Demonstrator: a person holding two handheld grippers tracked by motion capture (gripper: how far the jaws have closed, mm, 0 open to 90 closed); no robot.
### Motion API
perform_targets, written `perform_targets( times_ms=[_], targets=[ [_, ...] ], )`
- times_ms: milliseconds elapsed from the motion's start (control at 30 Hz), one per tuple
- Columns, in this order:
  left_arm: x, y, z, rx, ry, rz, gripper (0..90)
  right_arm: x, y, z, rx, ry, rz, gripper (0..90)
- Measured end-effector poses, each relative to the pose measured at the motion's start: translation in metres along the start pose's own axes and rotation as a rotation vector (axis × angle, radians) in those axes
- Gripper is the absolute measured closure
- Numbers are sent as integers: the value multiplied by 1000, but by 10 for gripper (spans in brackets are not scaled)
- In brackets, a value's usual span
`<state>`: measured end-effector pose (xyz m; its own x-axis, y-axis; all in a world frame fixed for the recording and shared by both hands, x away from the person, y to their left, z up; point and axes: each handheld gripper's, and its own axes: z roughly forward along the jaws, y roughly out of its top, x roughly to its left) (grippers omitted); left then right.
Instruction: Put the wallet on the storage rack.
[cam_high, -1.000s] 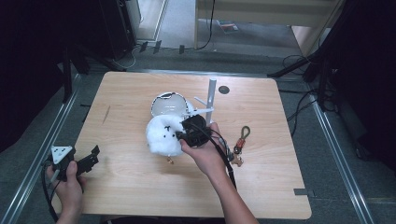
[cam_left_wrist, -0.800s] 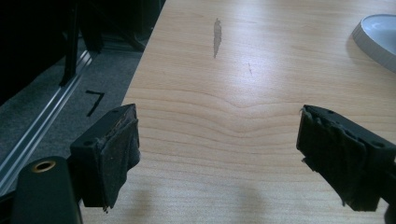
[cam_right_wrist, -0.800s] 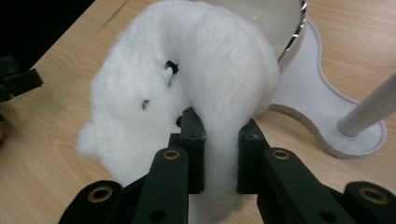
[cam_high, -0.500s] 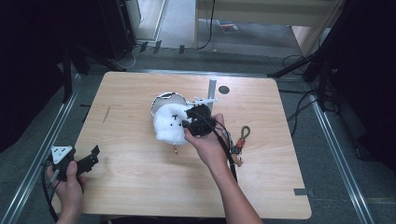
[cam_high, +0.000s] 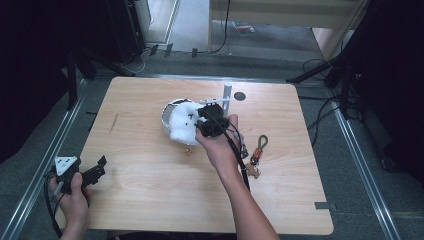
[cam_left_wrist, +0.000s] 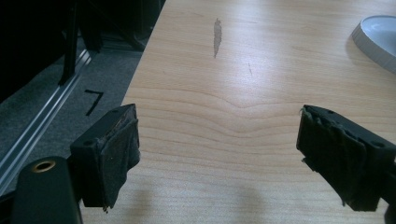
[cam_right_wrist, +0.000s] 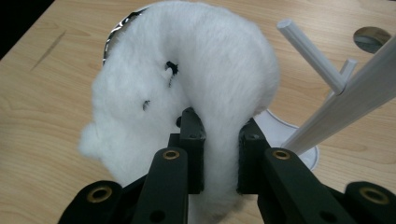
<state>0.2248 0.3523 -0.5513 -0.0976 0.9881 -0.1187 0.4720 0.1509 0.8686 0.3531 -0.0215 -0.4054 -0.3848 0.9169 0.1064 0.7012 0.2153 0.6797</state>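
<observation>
A white fluffy plush thing (cam_high: 181, 124) (cam_right_wrist: 187, 74) hangs pinched between the jaws of my right gripper (cam_high: 206, 121) (cam_right_wrist: 219, 128), which is shut on a fold of it. It hovers over the round base (cam_high: 166, 113) of a white peg stand (cam_high: 227, 96) (cam_right_wrist: 359, 79), whose pegs rise just right of the plush. My left gripper (cam_high: 101, 168) (cam_left_wrist: 219, 149) rests at the table's front left corner, open, with only bare wood between its pads.
A keychain with a carabiner (cam_high: 257, 149) lies right of my right hand. A small brown bit (cam_high: 188, 150) sits below the plush. A round hole (cam_high: 240, 96) (cam_right_wrist: 371, 36) is in the tabletop behind the stand. The stand's base rim (cam_left_wrist: 378, 37) shows far off.
My right gripper has carried the plush away from me and a little up, so it now overlaps the stand's round base. The left gripper has stayed put.
</observation>
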Motion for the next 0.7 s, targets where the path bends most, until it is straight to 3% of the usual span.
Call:
perform_targets(
  times_ms=[267,433,700],
  targets=[
    [0,0,0,0,-1,-1,138,5,5,11,17,-91,9,782],
    [1,0,0,-1,-2,-4,138,6,5,18,56,-149,37,782],
    [1,0,0,3,-1,-2,138,8,10,28,60,-171,88,758]
  ],
)
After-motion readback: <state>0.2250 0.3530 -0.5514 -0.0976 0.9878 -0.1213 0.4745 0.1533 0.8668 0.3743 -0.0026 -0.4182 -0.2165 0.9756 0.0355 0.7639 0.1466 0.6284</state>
